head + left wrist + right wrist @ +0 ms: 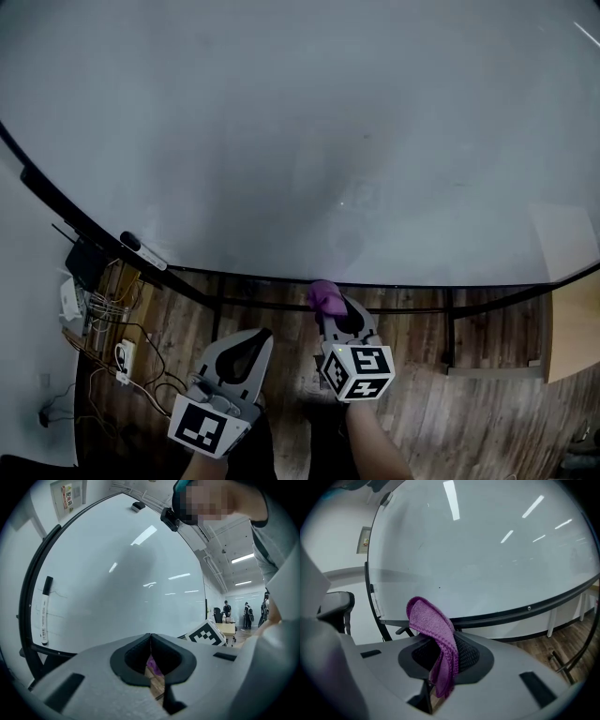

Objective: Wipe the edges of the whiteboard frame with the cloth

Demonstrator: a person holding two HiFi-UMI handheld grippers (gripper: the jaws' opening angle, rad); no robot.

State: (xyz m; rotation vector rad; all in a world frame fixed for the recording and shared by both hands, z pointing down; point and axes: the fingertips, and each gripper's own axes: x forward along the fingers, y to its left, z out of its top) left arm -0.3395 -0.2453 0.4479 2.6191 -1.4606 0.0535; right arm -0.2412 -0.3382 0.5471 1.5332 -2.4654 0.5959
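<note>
A large whiteboard [309, 141] fills the head view, its black frame [394, 282] curving along the bottom edge. My right gripper [330, 302] is shut on a purple cloth [326, 296] and sits just below that bottom frame edge, the cloth close to it. In the right gripper view the cloth [436, 639] hangs folded out of the closed jaws, with the frame [520, 610] beyond. My left gripper [258, 336] is lower and to the left, shut with nothing in it. In the left gripper view the jaws [151, 639] meet in front of the board.
A marker [141, 248] lies on the tray at the board's lower left; it also shows as a marker [44, 613] in the left gripper view. Cables and a power strip [122, 361] lie on the wooden floor at left. A light wooden desk [572, 328] stands at right.
</note>
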